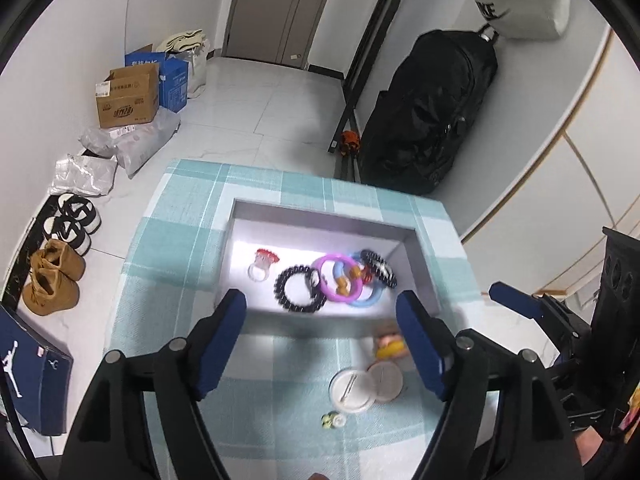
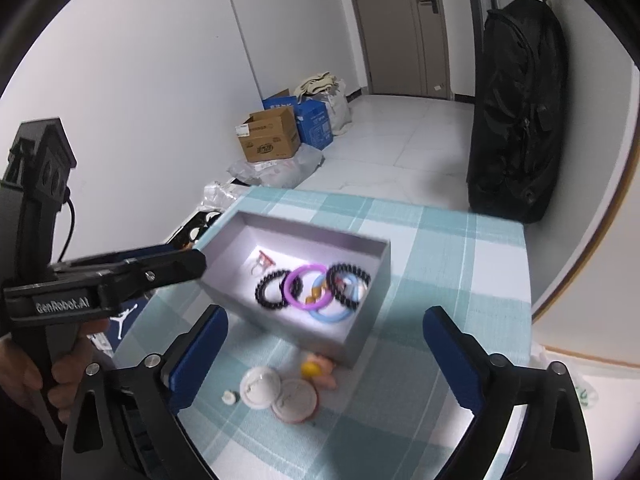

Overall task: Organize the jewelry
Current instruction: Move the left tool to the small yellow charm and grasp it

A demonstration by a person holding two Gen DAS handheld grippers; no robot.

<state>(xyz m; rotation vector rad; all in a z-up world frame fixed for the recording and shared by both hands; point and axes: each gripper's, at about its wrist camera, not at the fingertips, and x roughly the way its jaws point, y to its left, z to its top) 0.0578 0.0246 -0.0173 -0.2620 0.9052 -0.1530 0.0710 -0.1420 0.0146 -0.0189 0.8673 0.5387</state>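
While both grippers hang over the checked cloth (image 1: 168,240), nothing is held: the left gripper (image 1: 320,312) has its blue fingers spread wide, empty, just short of the box (image 1: 320,210); the right gripper (image 2: 324,332) is likewise spread and empty. The box sits mid-table and already holds a black bead bracelet (image 1: 300,289), a purple bangle (image 1: 340,280), a blue bangle (image 1: 370,300), a second dark bracelet (image 1: 380,266) and a red-topped ring (image 1: 262,266), the bangles overlapping in a heap. Loose on the cloth, just outside the box's near wall: two white round badges (image 2: 260,390) touching each other, a yellow-and-pink trinket (image 2: 316,368) against the wall, and a small bead piece (image 1: 332,420). Frames are motion-blurred; fine detail of the small pieces cannot be told. Judged step: between picks, box partly filled, four pieces left outside. Next move likely calls for one gripper to drop low over a loose piece; the flat badges will want a shallow edge pinch, as fingers may slide off them.
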